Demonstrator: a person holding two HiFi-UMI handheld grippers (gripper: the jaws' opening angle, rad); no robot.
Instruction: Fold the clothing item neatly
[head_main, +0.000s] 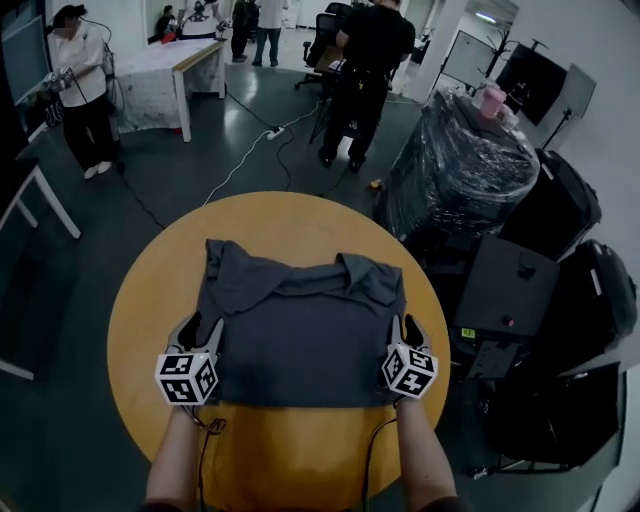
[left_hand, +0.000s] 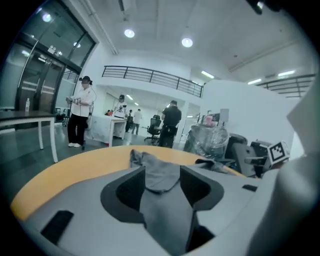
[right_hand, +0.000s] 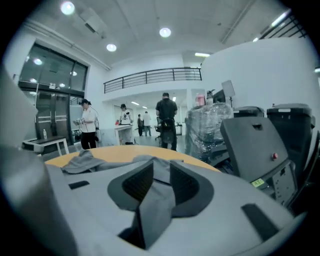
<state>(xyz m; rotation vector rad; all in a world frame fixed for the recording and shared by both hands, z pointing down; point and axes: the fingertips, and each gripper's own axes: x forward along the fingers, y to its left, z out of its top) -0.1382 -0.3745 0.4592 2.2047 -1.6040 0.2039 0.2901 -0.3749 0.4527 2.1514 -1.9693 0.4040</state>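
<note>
Wide indoor hall with a dark floor (head_main: 300, 150), white walls and a railed balcony (left_hand: 150, 77) high at the back. Filling the foreground, a round yellow-orange table (head_main: 145, 300). Spread flat over its middle, a dark grey garment (head_main: 300, 340), far edge rumpled with collar and sleeves bunched, near edge straight and short of the table's near rim.

To the table's right, a bulky load wrapped in clear plastic film (head_main: 455, 170), contents not readable through the film, with something pink (head_main: 491, 99) resting on top. Beside it, closed black cases (head_main: 565, 205). Further back, a white-topped table (head_main: 175, 60), a person in a white top (head_main: 85, 85) at far left, and a person in black (head_main: 368, 55) standing with back turned.

At the garment's near left corner, the left gripper (head_main: 203, 328): claw spread wide, cloth lying loose between the pads, not pinched. At the near right corner, the right gripper (head_main: 404, 326): claw parted less widely, a raised fold of the cloth standing in the gap, not clamped.
</note>
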